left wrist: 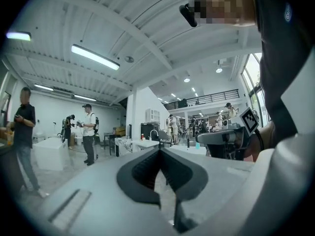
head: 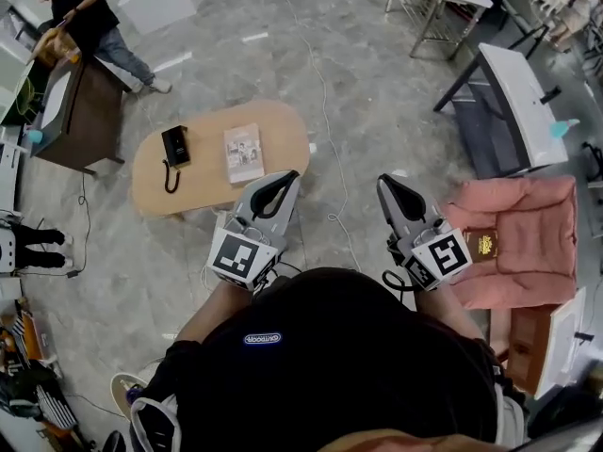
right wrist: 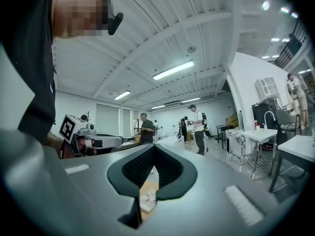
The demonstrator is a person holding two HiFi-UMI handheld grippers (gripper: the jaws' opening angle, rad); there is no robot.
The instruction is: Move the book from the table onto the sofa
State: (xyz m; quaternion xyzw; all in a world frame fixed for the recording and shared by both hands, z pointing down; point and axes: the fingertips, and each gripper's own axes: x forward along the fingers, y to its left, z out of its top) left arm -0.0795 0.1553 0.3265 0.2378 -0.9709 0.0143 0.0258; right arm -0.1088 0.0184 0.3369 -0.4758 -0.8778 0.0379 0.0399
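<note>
The book (head: 244, 152) lies flat and closed, cover up, near the middle of an oval wooden bench (head: 283, 125). Neither claw touches it. Just beside it on the same bench top, nearer the left end and apart from the book, lies a black device with a looped cord (head: 175, 148).

The left claw (head: 285, 179) is held level at the near edge of the bench, its tip pointing toward the book. In the left gripper view its two dark jaws are closed with their tips together and nothing between them. The right claw (head: 387, 185) is held beside it over bare floor, between the bench and the sofa. Its jaws are likewise pressed together on nothing, and in the right gripper view the book and a strip of wood show through the gap below the tips. Each claw carries its marker cube near the person's hand.

The pink sofa (head: 532, 224) stands well apart from the bench, at the right of the head view. A small brown item with gold print (head: 484, 245) lies on the sofa's seat. Grey stone floor (head: 358, 83) surrounds both. In the far left corner a person in a black top (head: 85, 12) leans at a dark wooden desk (head: 85, 116).
</note>
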